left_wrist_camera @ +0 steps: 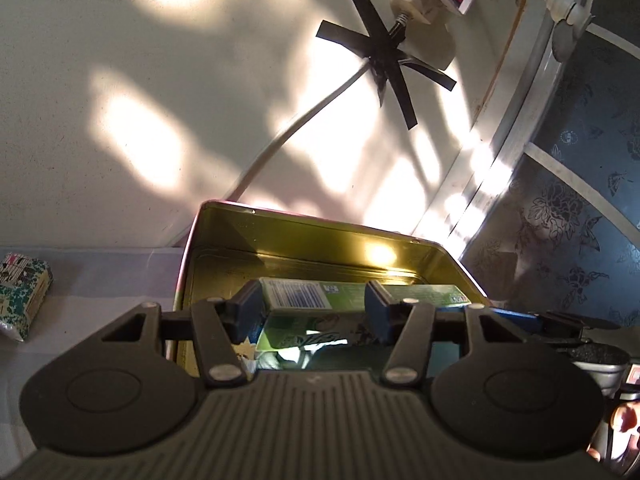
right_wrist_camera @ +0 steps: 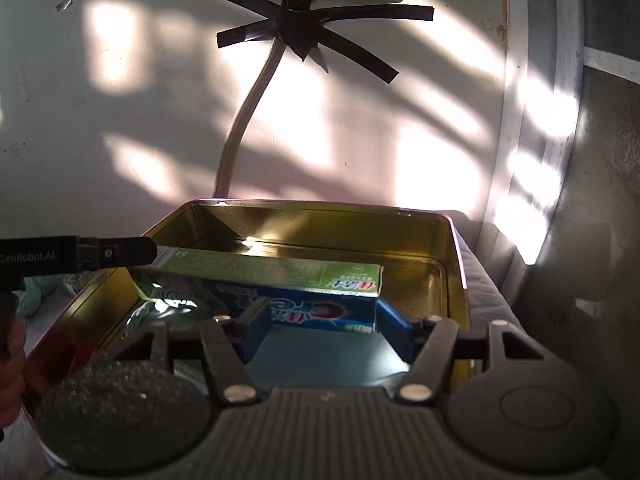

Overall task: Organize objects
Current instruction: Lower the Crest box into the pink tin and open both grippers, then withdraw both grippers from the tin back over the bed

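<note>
While over the tin (left_wrist_camera: 224,240), left gripper (left_wrist_camera: 312,304) pinches one end of the box (left_wrist_camera: 344,294); packet (left_wrist_camera: 24,292) lies on the table at left. Right view: right gripper (right_wrist_camera: 320,320) pinches the box (right_wrist_camera: 296,276) inside the tin (right_wrist_camera: 448,240); left gripper (right_wrist_camera: 120,256) at box's far end.

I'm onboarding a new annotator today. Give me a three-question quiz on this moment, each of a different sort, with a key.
1. True or false: the toothpaste box lies inside the open gold tin.
2. Multiple choice: what fixes the white cable to the wall? A) a metal clip B) crossed strips of black tape C) a nail
3. Fill in: in the left wrist view, a patterned packet lies outside the tin on its ____ side.

Key: 1 true; 2 B; 3 left. The left claw and right claw each flank the box; contact cannot be confirmed.
</note>
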Demonstrator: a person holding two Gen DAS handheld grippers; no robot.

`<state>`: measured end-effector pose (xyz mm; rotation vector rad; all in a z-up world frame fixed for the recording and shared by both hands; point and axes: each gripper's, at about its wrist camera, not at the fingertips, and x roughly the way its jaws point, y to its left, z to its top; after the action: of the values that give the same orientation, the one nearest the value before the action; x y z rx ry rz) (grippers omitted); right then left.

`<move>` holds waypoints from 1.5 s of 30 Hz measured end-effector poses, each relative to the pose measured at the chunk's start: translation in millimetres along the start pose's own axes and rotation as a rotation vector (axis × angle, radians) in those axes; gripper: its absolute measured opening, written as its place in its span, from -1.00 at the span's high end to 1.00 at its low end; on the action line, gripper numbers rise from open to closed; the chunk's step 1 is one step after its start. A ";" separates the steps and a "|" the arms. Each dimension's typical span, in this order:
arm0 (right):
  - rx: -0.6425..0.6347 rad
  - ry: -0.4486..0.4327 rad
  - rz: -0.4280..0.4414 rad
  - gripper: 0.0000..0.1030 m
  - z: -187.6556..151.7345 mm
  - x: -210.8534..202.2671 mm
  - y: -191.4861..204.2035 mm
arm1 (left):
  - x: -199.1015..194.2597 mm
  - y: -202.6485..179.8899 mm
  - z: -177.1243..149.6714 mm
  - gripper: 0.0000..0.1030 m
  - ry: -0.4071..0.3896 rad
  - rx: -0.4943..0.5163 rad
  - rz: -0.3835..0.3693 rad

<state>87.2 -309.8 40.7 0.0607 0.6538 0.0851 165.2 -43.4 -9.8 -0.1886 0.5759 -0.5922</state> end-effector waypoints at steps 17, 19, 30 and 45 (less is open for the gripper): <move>0.127 -0.210 0.015 -0.18 -66.3 -105.2 49.2 | -91.0 -68.6 -61.4 -0.13 -0.032 0.253 0.087; 0.152 -0.228 0.016 -0.18 -77.0 -118.6 57.4 | -103.0 -71.0 -71.4 -0.13 -0.026 0.265 0.103; 0.234 -0.202 0.030 -0.18 -133.0 -154.8 90.3 | -145.0 -61.5 -120.6 -0.13 0.006 0.302 0.184; 0.147 -0.087 0.058 -0.18 -167.0 -141.9 159.0 | -169.1 6.5 -158.2 -0.13 0.049 0.275 0.334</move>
<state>-136.3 -160.6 7.4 0.2237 0.5705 0.0897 -35.4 58.1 -65.5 0.1804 0.5519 -0.3461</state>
